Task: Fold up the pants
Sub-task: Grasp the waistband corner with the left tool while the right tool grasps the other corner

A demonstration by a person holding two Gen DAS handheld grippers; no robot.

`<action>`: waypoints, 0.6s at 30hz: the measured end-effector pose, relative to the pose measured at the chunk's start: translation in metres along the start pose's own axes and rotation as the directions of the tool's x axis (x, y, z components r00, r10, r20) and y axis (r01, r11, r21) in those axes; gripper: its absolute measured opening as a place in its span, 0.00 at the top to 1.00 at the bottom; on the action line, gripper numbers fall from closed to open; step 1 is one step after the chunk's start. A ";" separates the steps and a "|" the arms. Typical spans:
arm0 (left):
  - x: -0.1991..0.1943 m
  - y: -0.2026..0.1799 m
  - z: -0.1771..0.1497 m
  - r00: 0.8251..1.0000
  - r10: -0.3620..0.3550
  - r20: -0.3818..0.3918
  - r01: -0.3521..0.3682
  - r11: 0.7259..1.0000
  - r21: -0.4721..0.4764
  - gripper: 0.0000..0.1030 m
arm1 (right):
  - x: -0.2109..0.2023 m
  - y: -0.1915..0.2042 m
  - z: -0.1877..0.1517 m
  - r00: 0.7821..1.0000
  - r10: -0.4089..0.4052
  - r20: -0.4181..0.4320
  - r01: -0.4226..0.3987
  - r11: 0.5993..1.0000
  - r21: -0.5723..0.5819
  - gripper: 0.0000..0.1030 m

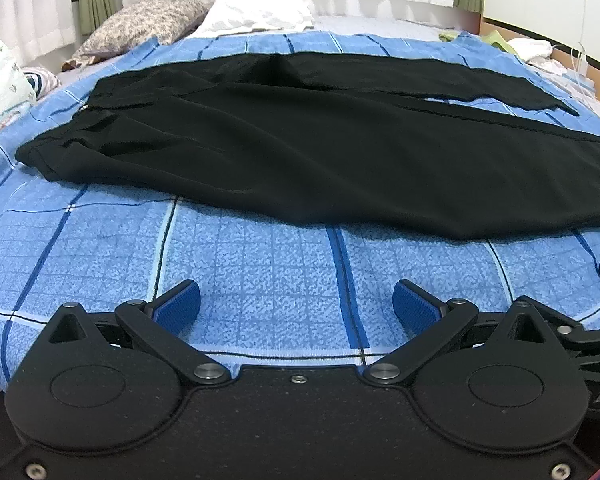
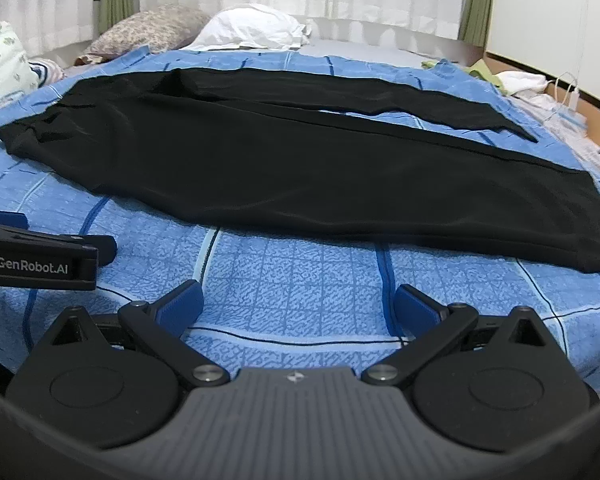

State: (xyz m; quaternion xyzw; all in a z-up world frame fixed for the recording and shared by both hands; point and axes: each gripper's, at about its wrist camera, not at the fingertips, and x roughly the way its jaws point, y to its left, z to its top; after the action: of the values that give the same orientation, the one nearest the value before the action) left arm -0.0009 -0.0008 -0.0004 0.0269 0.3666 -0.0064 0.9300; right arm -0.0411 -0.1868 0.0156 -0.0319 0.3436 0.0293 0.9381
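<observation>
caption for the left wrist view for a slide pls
Open left gripper hovers over a blue checked blanket, facing black pants spread flat across the bed.

Both the left gripper (image 1: pixel 296 304) and the right gripper (image 2: pixel 298 306) are matte black with blue ribbed finger pads (image 1: pixel 180 304), silver pivot screws (image 1: pixel 384 371), and white "GenRobot.AI" lettering (image 2: pixel 32 267).

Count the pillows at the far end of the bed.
2. A floral patterned pillow lies at the far left by the curtains, and a white pillow sits just right of it, beyond the black pants. More may be hidden outside the frame.
</observation>
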 end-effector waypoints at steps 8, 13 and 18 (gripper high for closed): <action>-0.001 0.015 0.003 0.998 -0.062 0.009 0.062 0.998 0.028 0.00 | -0.008 -0.004 -0.005 0.998 0.020 0.051 -0.020 1.000 0.001 0.00; -0.006 0.063 0.029 0.996 -0.084 0.034 0.087 0.992 -0.094 0.00 | -0.025 -0.012 -0.005 0.990 0.058 0.126 -0.056 0.998 -0.025 0.09; 0.001 0.143 0.065 0.996 0.053 0.066 -0.034 0.964 -0.262 0.00 | -0.022 0.000 0.016 0.985 0.086 0.147 -0.066 0.989 -0.133 0.25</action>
State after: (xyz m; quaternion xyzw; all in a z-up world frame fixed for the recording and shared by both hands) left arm 0.0489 0.1387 0.0526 -0.0878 0.3298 0.0615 0.9379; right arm -0.0474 -0.1866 0.0422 -0.0764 0.2694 0.0894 0.9558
